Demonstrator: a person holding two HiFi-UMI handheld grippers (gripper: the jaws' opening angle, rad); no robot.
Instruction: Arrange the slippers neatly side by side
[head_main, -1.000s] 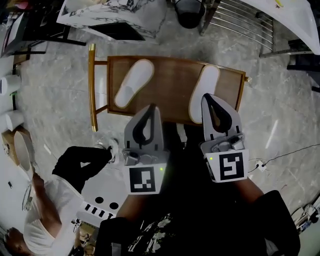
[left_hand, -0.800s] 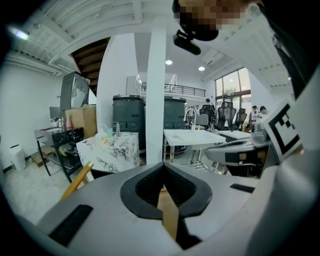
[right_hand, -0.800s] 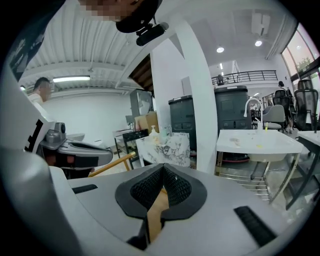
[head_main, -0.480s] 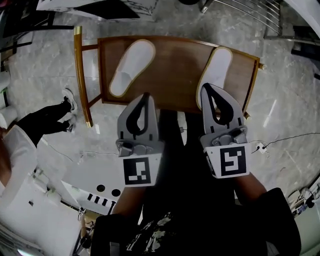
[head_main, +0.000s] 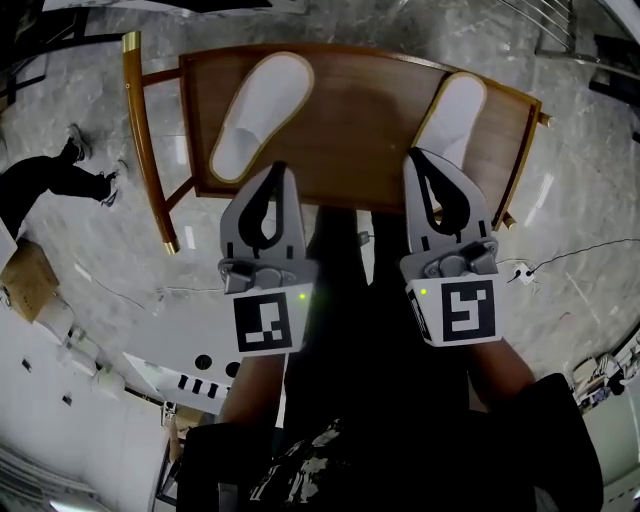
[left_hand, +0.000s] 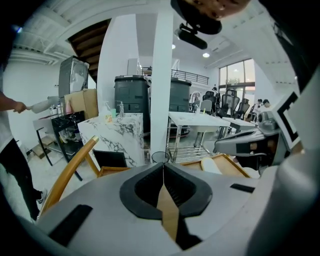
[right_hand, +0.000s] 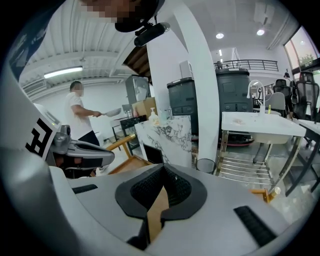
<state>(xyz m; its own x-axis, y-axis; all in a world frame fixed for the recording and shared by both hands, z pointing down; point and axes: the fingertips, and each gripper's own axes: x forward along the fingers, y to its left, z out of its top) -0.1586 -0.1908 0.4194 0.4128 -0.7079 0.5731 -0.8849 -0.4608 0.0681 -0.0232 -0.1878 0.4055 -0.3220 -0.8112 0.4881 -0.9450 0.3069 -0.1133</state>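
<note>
The left slipper (head_main: 258, 115) and the right slipper (head_main: 455, 110) look soft, light and floppy, so I think it is best to pinch each one by its edge near the heel. The left tongs (head_main: 278, 170) and the right tongs (head_main: 416, 156) are both shut tight with nothing in them. One slipper lies on the brown worktop (head_main: 360, 130) just past the tip of each, and the two are well apart.

Two slippers lie well apart on a wooden seat (head_main: 360, 130): the left slipper (head_main: 258, 115) tilted near its left end, the right slipper (head_main: 455, 108) along its right edge. The left gripper (head_main: 283, 172) hangs over the seat's near edge, just before the left slipper. The right gripper (head_main: 414, 160) hangs before the right slipper's near end, possibly overlapping it. A curved rail (head_main: 140, 130) flanks the seat's left side; farther left, a person's legs (head_main: 55, 178) stand on the floor (head_main: 590, 200).
</note>
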